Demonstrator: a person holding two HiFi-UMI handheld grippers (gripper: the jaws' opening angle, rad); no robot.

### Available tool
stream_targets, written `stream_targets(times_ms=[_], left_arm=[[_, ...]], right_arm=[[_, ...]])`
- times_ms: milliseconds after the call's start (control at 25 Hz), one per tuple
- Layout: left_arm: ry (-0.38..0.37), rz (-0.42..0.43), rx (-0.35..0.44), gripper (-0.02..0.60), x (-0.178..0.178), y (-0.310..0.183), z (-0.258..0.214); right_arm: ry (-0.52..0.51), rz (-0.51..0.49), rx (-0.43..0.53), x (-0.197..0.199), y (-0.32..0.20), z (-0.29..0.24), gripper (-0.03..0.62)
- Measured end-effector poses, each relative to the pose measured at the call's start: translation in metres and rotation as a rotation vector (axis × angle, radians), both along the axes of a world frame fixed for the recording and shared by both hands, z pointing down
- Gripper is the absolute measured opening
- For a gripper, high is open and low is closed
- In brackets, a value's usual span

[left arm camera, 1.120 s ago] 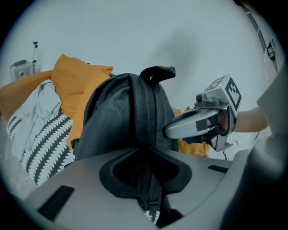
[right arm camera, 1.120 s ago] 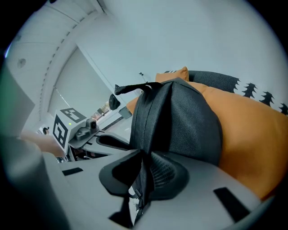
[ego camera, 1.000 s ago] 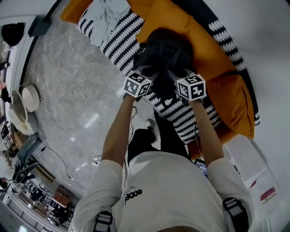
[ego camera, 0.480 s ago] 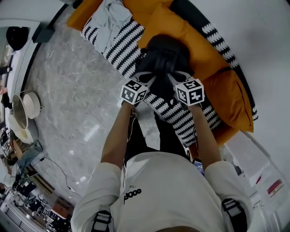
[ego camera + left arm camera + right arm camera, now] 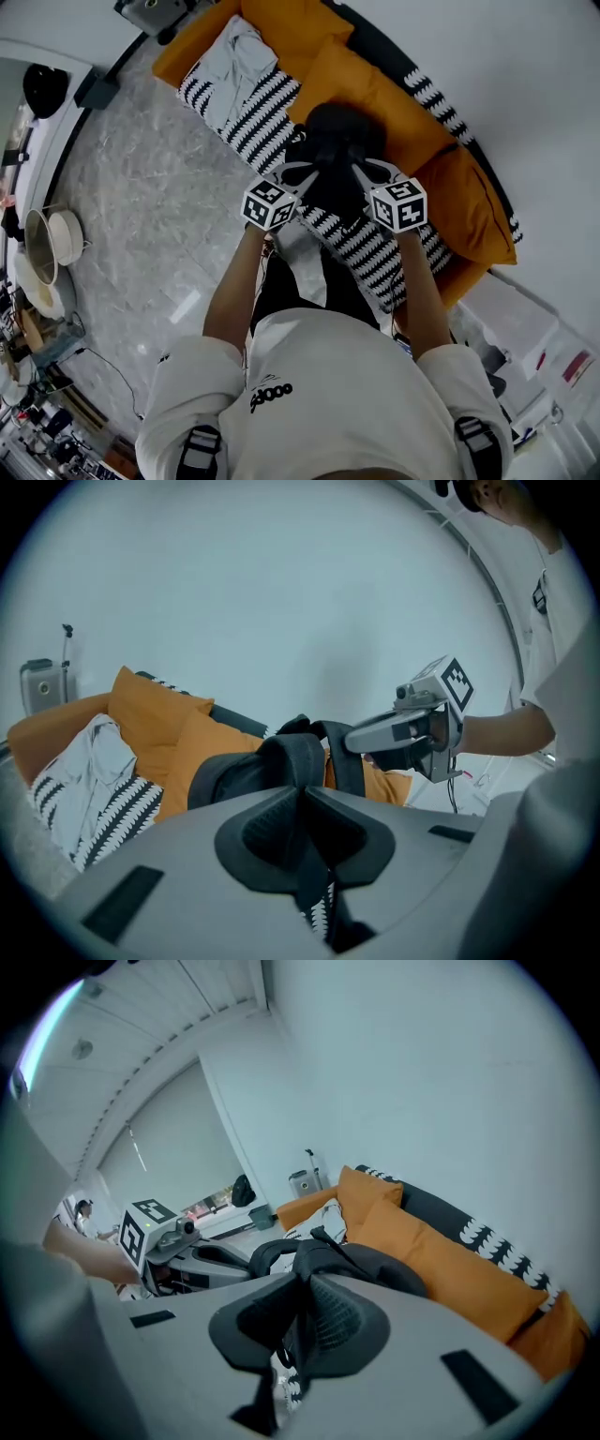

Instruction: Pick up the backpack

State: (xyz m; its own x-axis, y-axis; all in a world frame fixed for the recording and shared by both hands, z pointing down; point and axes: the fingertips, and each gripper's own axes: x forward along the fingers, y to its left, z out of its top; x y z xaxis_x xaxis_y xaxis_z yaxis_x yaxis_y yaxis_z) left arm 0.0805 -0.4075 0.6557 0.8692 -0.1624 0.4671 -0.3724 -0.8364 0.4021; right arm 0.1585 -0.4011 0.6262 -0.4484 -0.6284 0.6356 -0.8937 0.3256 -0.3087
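Observation:
The black backpack [image 5: 337,141] hangs by its straps in front of the orange sofa [image 5: 380,89]. My left gripper [image 5: 311,171] is shut on one black strap [image 5: 298,761], its jaws having just closed on it. My right gripper [image 5: 360,171] is shut on the other strap [image 5: 314,1251] in the same way. The two grippers are side by side, close together. In the left gripper view, the right gripper [image 5: 354,741] shows beyond the pack. In the right gripper view, the left gripper [image 5: 202,1258] shows to the left of the backpack [image 5: 375,1267].
A black-and-white striped throw [image 5: 248,117] and a grey cloth [image 5: 234,61] lie on the sofa seat. Marble floor [image 5: 141,216] lies to the left, with baskets [image 5: 47,230] at the far left. Papers [image 5: 553,361] lie at the lower right. A white wall stands behind the sofa.
Both grippers have risen together, pulling the straps up, and the backpack has come up off the sofa seat. Their jaws have closed onto the straps.

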Motion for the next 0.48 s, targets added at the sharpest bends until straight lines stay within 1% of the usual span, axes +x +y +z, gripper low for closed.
stream_targets(times_ms=[120,240,360,480], left_arm=[[0.08,-0.012,-0.012,0.04,-0.009,0.007,-0.028],[0.145,-0.017,-0.017,0.038,-0.016,0.01,-0.053],[0.188,-0.012,0.015,0.038,-0.027,0.011,-0.078],[0.205,0.009,0.037,0.038,-0.045,0.02,-0.1]], right_arm=[[-0.03,-0.009,0.021,-0.011,0.005,-0.022,0.055],[-0.099,0.008,0.037,-0.02,0.007,-0.04,0.055],[-0.166,0.028,0.047,-0.029,0.011,-0.059,0.055],[-0.189,0.026,0.049,-0.042,0.025,-0.073,0.055]])
